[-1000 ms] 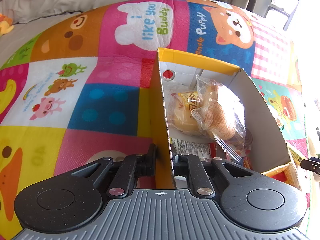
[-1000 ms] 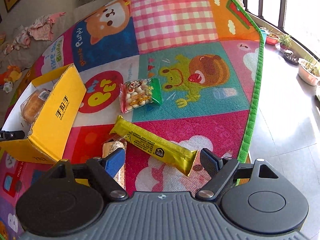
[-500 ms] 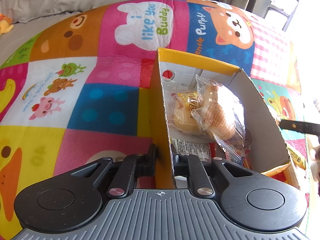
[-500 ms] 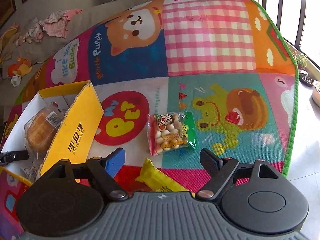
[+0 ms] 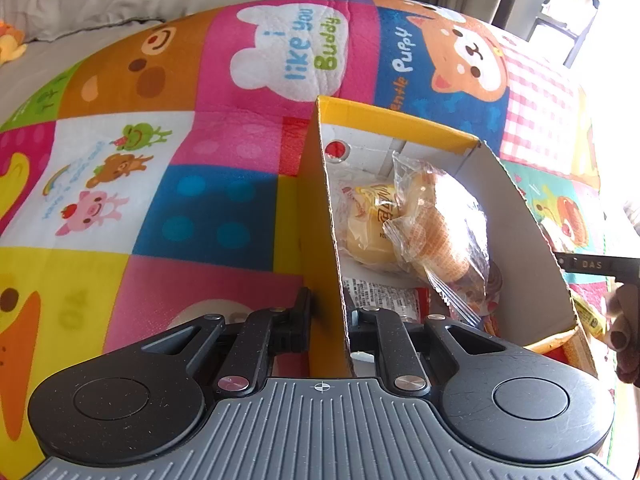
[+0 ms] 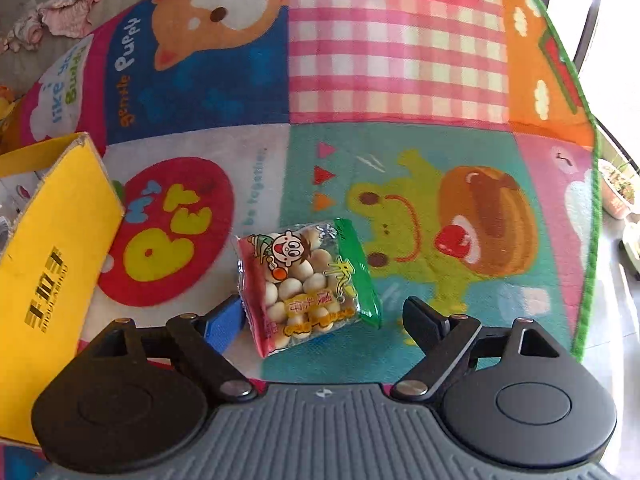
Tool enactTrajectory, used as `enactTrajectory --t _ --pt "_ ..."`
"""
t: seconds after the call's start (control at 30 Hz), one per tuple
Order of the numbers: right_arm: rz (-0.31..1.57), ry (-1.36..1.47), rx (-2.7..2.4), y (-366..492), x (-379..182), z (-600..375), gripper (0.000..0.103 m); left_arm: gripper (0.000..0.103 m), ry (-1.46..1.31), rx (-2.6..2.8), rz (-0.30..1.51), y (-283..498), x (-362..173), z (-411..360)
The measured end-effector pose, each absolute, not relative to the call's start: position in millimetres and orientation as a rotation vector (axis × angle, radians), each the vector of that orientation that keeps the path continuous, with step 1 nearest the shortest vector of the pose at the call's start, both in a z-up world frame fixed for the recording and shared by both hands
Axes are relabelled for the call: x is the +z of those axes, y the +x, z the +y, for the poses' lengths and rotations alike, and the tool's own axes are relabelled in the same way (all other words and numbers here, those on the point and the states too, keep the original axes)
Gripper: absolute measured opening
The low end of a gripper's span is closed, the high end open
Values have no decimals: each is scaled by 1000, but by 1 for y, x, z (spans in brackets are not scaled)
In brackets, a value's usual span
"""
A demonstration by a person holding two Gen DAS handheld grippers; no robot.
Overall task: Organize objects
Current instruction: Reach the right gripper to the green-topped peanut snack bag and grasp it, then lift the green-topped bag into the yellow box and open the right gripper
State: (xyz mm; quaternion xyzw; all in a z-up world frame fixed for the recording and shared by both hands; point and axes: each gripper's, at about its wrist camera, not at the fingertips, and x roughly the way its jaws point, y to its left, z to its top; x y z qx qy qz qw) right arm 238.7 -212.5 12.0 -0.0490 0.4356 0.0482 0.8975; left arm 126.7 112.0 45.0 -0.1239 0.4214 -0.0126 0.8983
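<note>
- Patchwork play mat [image 6: 396, 60] covered the floor, printed with a puppy, a frog, a gingham square and a green border along its right edge; a grey cushion with pink cloth lay past its far-left corner.
- Yellow cardboard box [image 5: 320, 216], open-topped with white inner walls, stood on the mat; in the right wrist view it sat at the left [image 6: 52, 248], black lettering on its outer wall.
- Contents of box: 1 wrapped bun [image 5: 444, 232] in clear film, resting on top of 1 yellow-wrapped cake [image 5: 366, 236]; printed packets lay beneath them near the front wall, their kind unclear.
- Left gripper [image 5: 326, 312]: narrowed onto the box's left wall, 1 finger outside, 1 inside, clamping the cardboard.
- Snack bag [image 6: 306, 284], clear with red and green ends and filled with small round biscuits, lay flat on the mat to the right of the box, apart from it.
- Right gripper [image 6: 322, 316]: spread wide, empty, its 2 fingers flanking the near end of the snack bag; contact could not be told. Blue pad [image 6: 224, 328] showed on its left finger.
</note>
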Motion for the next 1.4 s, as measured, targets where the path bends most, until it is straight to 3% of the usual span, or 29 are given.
enactTrajectory --t 0.17,0.47,0.63,0.73,0.8,0.87,1.03,1.4 --pt "907 -36 11 234 19 -257 85 15 -266 -28 868 126 44 114" --pt "943 339 35 244 29 -287 86 16 -269 -26 870 126 44 114" --pt "921 379 -26 267 23 -274 94 16 -270 -25 871 126 44 114" --pt "907 306 -53 277 18 -258 94 16 -271 -25 872 126 44 114" --pt "903 203 -70 278 14 -243 89 16 -270 -25 871 126 44 114" --pt "898 95 -71 274 11 -232 69 16 -270 -26 872 126 44 114" --pt "946 74 56 246 20 -224 57 16 -273 -20 876 127 43 113" --pt "838 82 325 140 92 -216 54 16 -281 -20 876 127 43 114"
